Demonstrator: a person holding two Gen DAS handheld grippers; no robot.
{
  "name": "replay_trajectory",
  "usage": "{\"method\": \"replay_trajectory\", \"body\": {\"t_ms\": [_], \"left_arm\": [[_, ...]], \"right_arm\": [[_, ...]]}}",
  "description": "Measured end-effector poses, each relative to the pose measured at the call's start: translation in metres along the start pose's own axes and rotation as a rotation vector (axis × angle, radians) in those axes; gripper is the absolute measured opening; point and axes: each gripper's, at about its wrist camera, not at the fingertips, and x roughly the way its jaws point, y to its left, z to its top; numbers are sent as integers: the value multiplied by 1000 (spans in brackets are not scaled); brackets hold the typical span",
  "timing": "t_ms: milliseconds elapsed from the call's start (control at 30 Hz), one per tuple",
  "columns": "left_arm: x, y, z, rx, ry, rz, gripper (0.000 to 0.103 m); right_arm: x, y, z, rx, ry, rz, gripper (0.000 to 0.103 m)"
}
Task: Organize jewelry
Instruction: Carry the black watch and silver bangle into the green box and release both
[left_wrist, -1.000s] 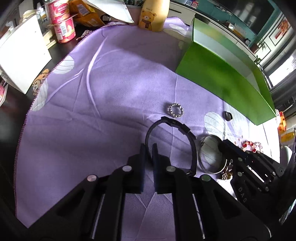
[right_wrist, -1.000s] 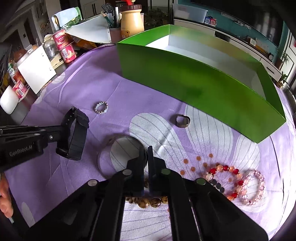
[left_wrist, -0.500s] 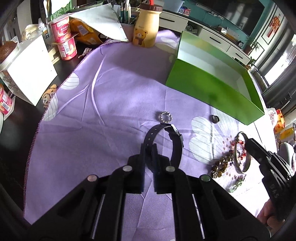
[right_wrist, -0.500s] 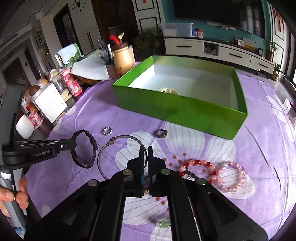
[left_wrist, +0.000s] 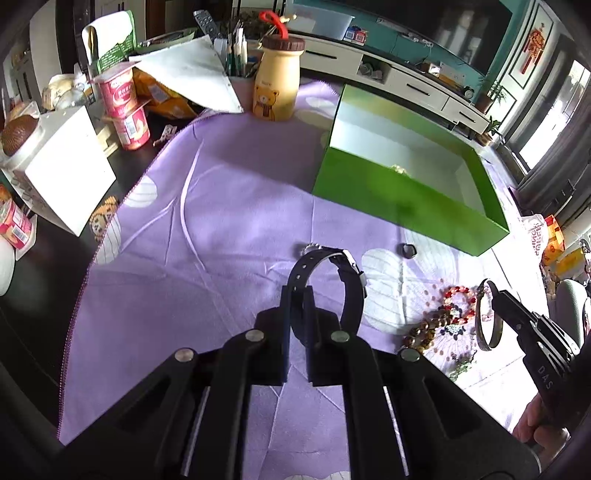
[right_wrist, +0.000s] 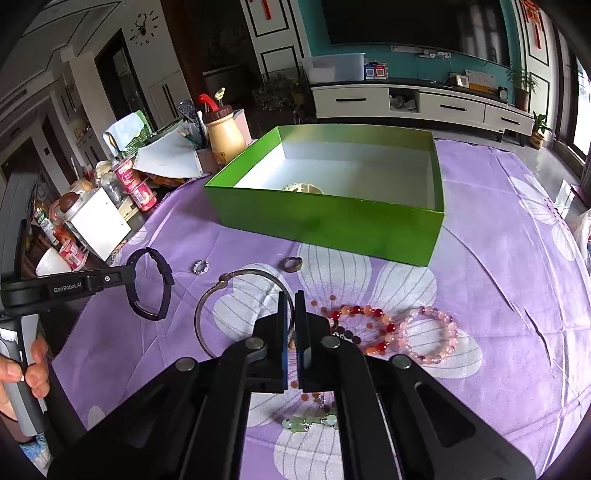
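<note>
Left wrist view shows our left gripper (left_wrist: 297, 295) pinching the black strap (left_wrist: 325, 284) so it hangs free; our right gripper (right_wrist: 290, 306) pinches the thin silver bangle (right_wrist: 236, 295), probably both headed for the green box (right_wrist: 325, 225)

Far wall (right_wrist: 413, 62): painted teal, a dark television screen (right_wrist: 406, 22) mounted on it.
Cabinet (right_wrist: 417, 103): low, white, set below the screen.
Left wall: a clock (right_wrist: 143, 28) is hung.
Light: daylight admitted at a window (left_wrist: 543, 125).
</note>
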Motion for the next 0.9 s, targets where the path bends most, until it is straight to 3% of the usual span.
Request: {"method": "replay_trajectory", "body": {"t_ms": [467, 900], "left_arm": [[-14, -26, 20, 50, -40, -16, 6], [-16, -69, 86, 86, -110, -41, 6]], "right_arm": [[-16, -24, 11, 30, -60, -29, 3], [-11, -38, 46, -5, -112, -54, 3]]}}
